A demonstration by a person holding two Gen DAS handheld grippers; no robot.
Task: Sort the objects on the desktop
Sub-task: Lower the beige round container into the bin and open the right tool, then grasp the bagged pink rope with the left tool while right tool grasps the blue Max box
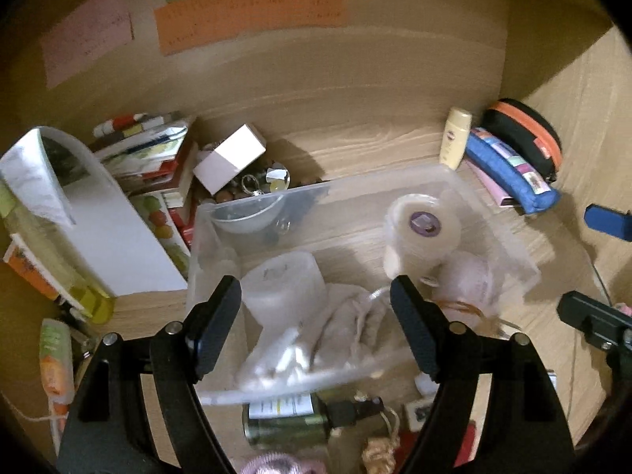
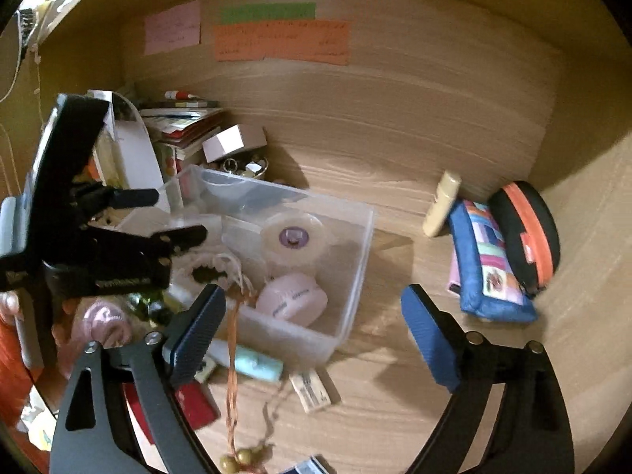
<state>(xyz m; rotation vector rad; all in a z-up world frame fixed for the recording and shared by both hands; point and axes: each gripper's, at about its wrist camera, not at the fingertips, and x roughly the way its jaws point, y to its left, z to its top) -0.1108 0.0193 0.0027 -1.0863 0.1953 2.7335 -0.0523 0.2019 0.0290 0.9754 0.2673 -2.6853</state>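
a: clear bin point(image 1: 489, 213) sits mid-desk, already holding a tape roll point(image 1: 424, 223), a pale pink case point(image 2: 292, 300), a cloth pouch point(image 1: 355, 324) and a small bowl point(image 1: 247, 217).

b: and the grippers?

a: left gripper point(image 1: 316, 308) hangs over the bin's near side, jaws spread, empty. right gripper point(image 2: 314, 316) is just right of the bin, also spread and empty.

b: what's left?

a: plenty, it seems. a green bottle point(image 1: 284, 422) and a mint tube point(image 2: 256, 367) lie near; a blue pencil case point(image 2: 489, 272) and a cream bottle point(image 2: 442, 203) sit far right.

Left hand-held gripper point(image 1: 316, 316) and right hand-held gripper point(image 2: 312, 328) — both wide apart, gripping nothing.
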